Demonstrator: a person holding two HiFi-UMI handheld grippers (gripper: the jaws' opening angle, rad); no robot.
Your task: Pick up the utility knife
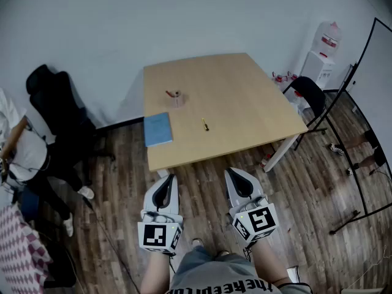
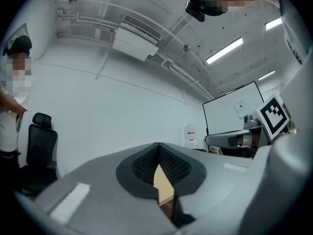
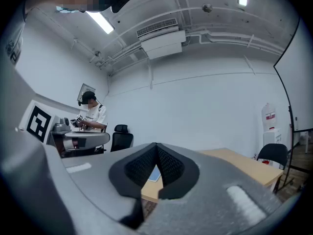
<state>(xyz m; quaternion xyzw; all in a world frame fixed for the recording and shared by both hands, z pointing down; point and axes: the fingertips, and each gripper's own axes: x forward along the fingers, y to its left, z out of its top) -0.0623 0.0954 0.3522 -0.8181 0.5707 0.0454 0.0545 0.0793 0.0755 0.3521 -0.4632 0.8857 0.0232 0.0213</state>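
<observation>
The small yellow thing I take for the utility knife (image 1: 205, 125) lies near the middle of the table (image 1: 245, 84), with bare wood all round it. One blue notebook (image 1: 158, 128) is to its left and one cup (image 1: 176, 98) is behind. My left gripper (image 1: 168, 179) and right gripper (image 1: 233, 175) are both pinched tight on nothing, over the floor (image 1: 202, 176), short of the table's near edge.

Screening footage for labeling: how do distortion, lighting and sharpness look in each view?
Head view: fisheye bows the table; light even; utility knife tiny but distinct. Left gripper view: heavy fisheye, ceiling light strips glaring, dark corners. Right gripper view: same curvature and dark corners.
</observation>
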